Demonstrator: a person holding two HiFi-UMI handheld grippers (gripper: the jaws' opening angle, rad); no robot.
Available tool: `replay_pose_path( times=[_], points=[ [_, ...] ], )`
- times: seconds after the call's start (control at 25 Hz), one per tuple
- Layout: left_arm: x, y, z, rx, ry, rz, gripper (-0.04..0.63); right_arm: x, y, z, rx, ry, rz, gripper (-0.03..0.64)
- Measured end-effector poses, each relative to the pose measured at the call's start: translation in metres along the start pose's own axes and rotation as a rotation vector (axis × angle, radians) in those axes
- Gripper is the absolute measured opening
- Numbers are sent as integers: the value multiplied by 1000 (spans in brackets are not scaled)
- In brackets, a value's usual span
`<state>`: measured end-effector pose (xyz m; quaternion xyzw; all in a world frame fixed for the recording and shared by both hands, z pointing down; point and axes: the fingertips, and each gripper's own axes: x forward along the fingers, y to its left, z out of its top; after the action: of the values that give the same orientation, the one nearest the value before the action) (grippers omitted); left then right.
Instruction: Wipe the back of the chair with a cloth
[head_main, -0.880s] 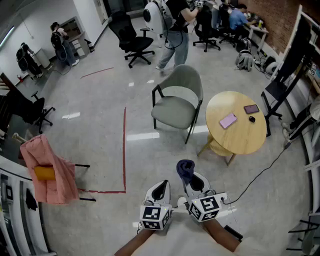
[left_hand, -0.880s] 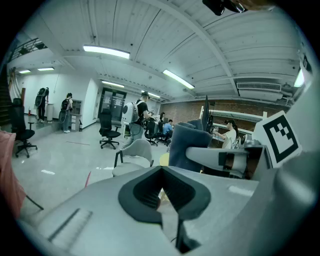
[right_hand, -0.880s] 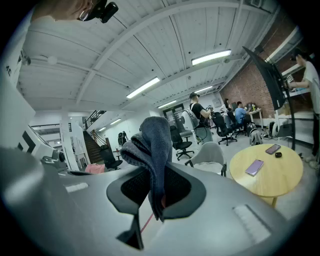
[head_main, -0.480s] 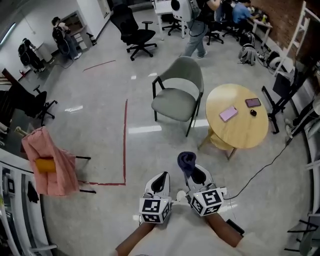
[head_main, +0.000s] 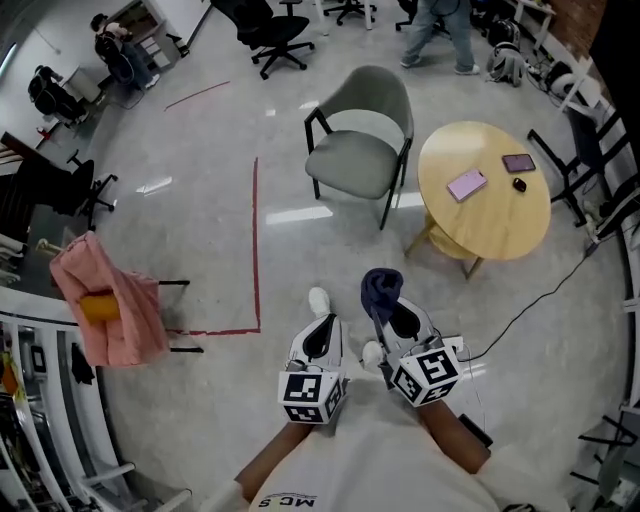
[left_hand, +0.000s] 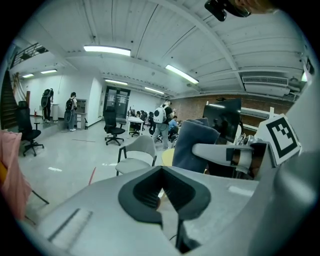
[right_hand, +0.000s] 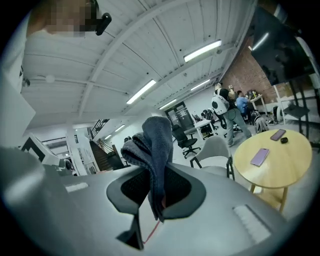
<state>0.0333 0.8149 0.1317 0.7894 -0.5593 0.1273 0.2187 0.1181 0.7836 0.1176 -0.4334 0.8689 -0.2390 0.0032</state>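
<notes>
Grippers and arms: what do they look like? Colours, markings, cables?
Left gripper and right gripper: pale grey shells, black pads, each with a white cube of black square markers. A thin red wire shows at the right one's jaw base. White top, forearms unsleeved.

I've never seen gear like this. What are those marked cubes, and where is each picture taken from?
No robot here: a person holds a two-jaw tool in each hand, and the marked cubes are part of them. One picture comes from a head camera looking down; the other two from cameras riding on each tool. The left tool is shut and empty. The right tool is shut on a dark blue cloth. Ahead stand a grey-green chair and a round wooden table.
</notes>
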Motion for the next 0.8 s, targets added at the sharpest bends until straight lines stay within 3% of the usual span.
replay_pose_path(
  times=[0.36, 0.56, 0.8],
  points=[
    [68, 53, 28, -46, 17, -48, 0, 78, -31, 9, -20, 48, -77, 73],
    [116, 97, 73, -52, 5, -85, 0, 152, -46, 40, -3, 50, -103, 73],
    [167, 181, 137, -41, -4, -103, 0, 257, -48, 88, -17, 32, -131, 74]
  ],
)
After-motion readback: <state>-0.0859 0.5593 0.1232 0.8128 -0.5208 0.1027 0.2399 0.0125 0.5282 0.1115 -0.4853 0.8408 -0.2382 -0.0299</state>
